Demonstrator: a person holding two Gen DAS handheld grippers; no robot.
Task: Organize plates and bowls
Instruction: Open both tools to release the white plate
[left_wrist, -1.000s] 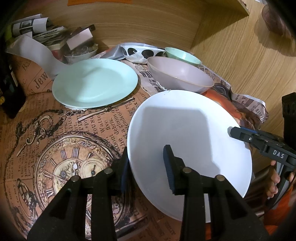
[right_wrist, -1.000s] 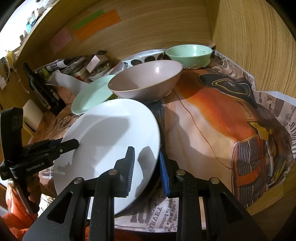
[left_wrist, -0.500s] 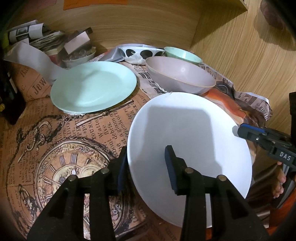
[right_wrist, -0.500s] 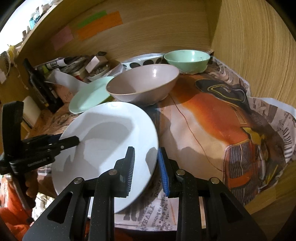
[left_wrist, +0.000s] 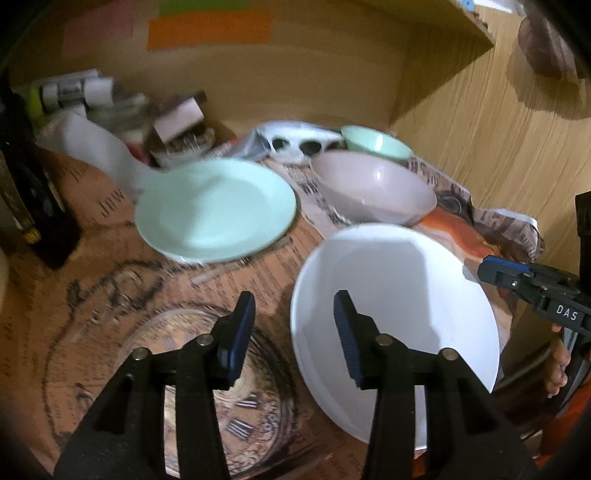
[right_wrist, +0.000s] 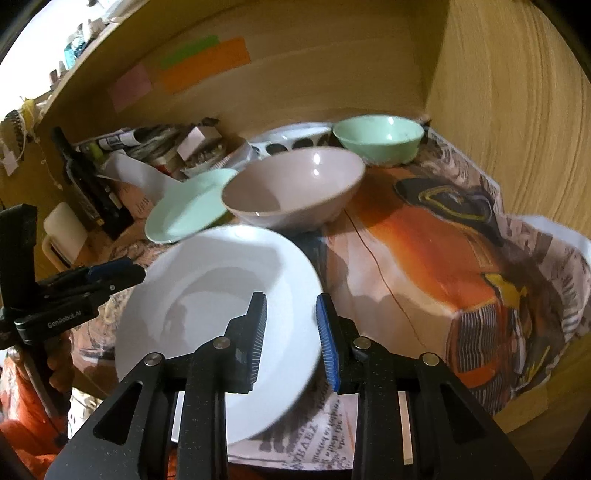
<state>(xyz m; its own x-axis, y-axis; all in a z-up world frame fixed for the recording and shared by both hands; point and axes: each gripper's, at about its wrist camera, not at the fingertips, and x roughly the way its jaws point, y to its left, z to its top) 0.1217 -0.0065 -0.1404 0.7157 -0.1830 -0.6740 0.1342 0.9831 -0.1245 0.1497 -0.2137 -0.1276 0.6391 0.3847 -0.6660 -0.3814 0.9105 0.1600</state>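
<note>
The white plate (left_wrist: 395, 306) is round, smooth and glossy, with a shallow well and a broad rim. It lies on the near part of the tabletop (left_wrist: 92, 295), which is covered with printed newspaper-style sheets showing a clock face and an orange figure (right_wrist: 424, 258); its near edge appears to overhang the tabletop front.

Left gripper (left_wrist: 293, 334): black plastic frame, blue ribbed pads, fingers spread apart. The plate's left rim lies between them, with no contact visible on either pad. The gripper points forward and downward over the tabletop.

Right gripper (right_wrist: 290, 338): same construction, fingers parted. The plate's right rim sits in the gap; the right pad stands just outside the rim. Whether either pad touches the plate cannot be told.

Behind the white plate, a pale mauve bowl (right_wrist: 293, 188), round and glossy, stands upright, very close to the plate's far edge. A mint green plate (left_wrist: 216, 210), flat and matte, lies to the left of it. A small mint green bowl (right_wrist: 378, 138) stands in the rear corner against the wood-grain wall (right_wrist: 498, 110).

The left view is motion-blurred at its left side; it shows the right gripper's blue tip at the plate's right rim. The right view alone shows the orange figure print in full and coloured sticky notes (right_wrist: 205, 68) on the back panel clearly.
</note>
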